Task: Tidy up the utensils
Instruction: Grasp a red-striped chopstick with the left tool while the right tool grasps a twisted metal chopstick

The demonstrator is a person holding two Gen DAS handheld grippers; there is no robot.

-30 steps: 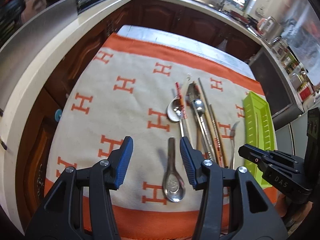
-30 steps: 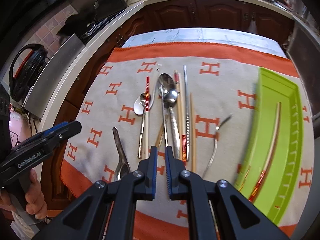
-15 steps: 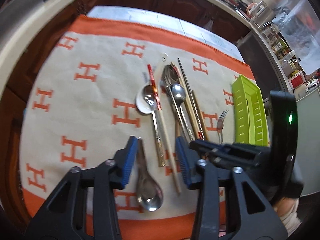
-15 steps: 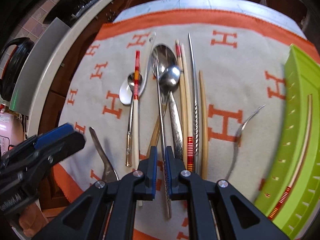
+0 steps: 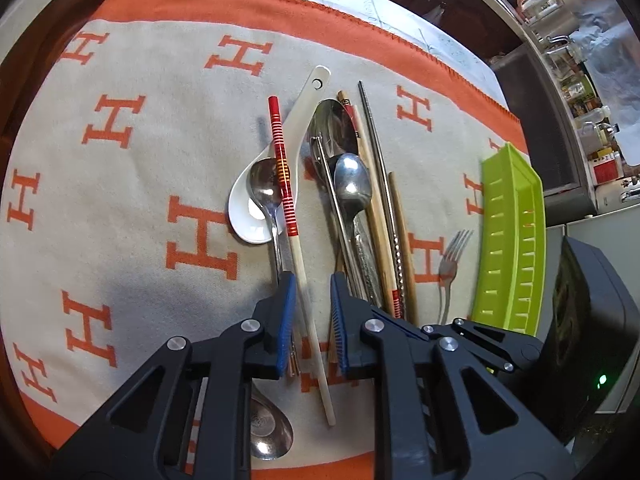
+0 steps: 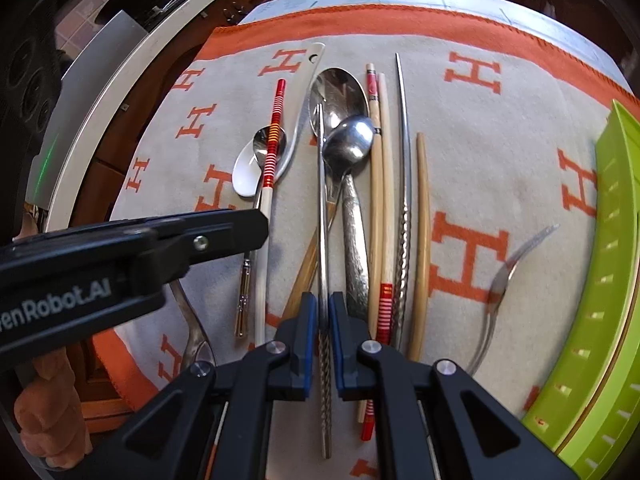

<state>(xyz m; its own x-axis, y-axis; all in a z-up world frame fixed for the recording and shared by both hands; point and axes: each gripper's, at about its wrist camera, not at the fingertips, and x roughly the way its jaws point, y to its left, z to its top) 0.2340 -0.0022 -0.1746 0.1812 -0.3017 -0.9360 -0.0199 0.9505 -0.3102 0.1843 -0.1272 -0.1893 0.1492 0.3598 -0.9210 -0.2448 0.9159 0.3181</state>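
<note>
Right gripper: jaws nearly together, straddling the handle end of a silver metal chopstick. Blue pads sit right beside its twisted shaft; cannot tell if they actually pinch it. The chopstick's long axis runs near-to-far, plain thin end pointing away, lying over the bowl of a large steel spoon.

Left gripper: jaws partly apart, a narrow gap. A red-striped chopstick passes between the pads, cream end near, striped end far. It looks closer to the left pad; contact unclear. Its long axis is also near-to-far, slightly tilted left at the far end.

The striped part crosses a white ceramic spoon with a small steel spoon nested in its bowl. A flat metal soup spoon lies nearest the cloth edge, under the left gripper.

Right of the big spoon: a smaller steel spoon, wooden chopsticks, a second twisted metal chopstick, a bamboo chopstick, all roughly parallel. A fork lies further right, tines far.

Everything rests on an orange-and-beige H-pattern cloth. A green tray sits at the right edge, a gold-toned chopstick inside along its length.

A hand holds the left gripper's body.
</note>
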